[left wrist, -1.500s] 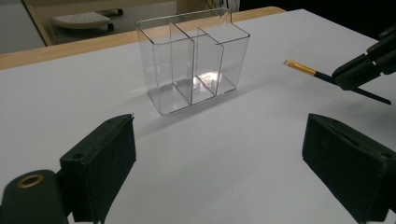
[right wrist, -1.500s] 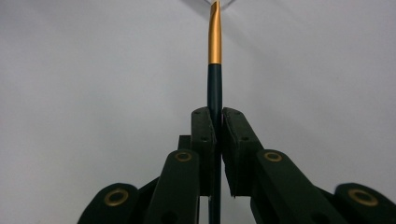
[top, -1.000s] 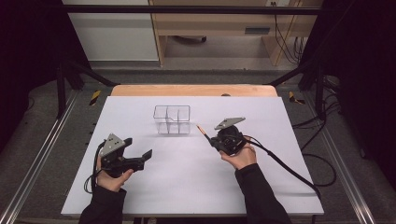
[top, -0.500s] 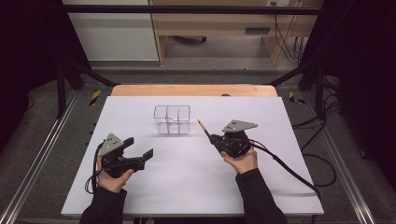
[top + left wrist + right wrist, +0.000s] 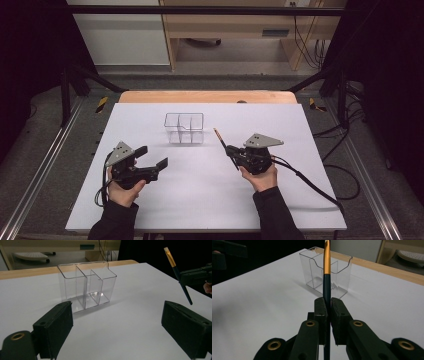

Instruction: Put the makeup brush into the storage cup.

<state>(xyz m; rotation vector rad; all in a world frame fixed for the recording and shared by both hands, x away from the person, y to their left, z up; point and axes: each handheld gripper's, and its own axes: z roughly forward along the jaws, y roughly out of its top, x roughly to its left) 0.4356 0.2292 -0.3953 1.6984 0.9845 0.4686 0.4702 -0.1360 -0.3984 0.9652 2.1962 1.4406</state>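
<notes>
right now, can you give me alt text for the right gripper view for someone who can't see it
The right gripper is shut on a slim paintbrush with a dark handle and gold ferrule, which points up and away from the camera. Behind it, a clear plastic organizer with several compartments stands on the white table.

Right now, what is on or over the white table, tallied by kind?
Clear organizers: 1, the three-compartment holder.
Paintbrushes: 1, the dark-handled brush, clamped in the right tool.
Tools: 2, counting the left tool, jaws apart with nothing between them.
Total: 4
</notes>
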